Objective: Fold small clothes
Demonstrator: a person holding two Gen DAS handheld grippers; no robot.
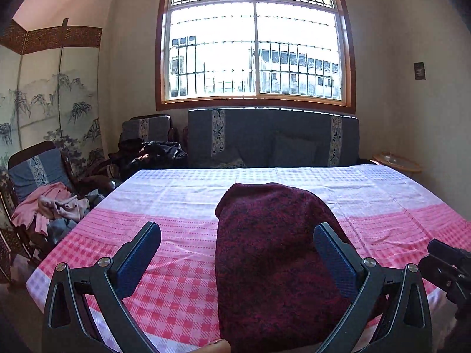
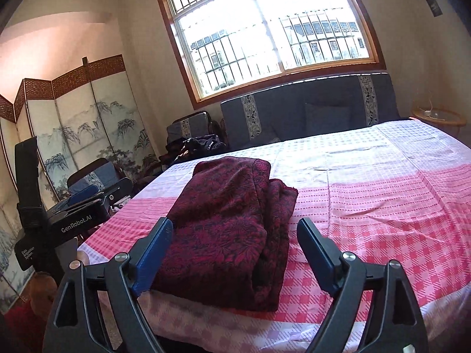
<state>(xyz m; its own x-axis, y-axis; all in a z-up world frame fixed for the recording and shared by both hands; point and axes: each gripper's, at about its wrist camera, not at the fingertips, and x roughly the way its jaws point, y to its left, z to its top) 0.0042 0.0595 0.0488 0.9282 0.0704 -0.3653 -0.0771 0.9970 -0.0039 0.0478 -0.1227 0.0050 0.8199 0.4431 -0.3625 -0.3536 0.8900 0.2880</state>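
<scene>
Dark-red patterned folded garment (image 2: 232, 220) lies near the front edge of the pink-and-white checked tablecloth (image 2: 382, 206), with broad bare cloth behind and to its right. Left gripper (image 1: 237, 245) and right gripper (image 2: 234, 242) stand spread, gripping nothing. Both block the garment's near corners.

Left gripper (image 1: 237, 248) with black angled arms, silver round screws at the pivots, ribbed dark-blue pads (image 1: 138, 260), right gripper (image 2: 234, 245) of the same black build, blue pads (image 2: 154, 256), white "GenRobot.AI" lettering on the left gripper's black housing
</scene>
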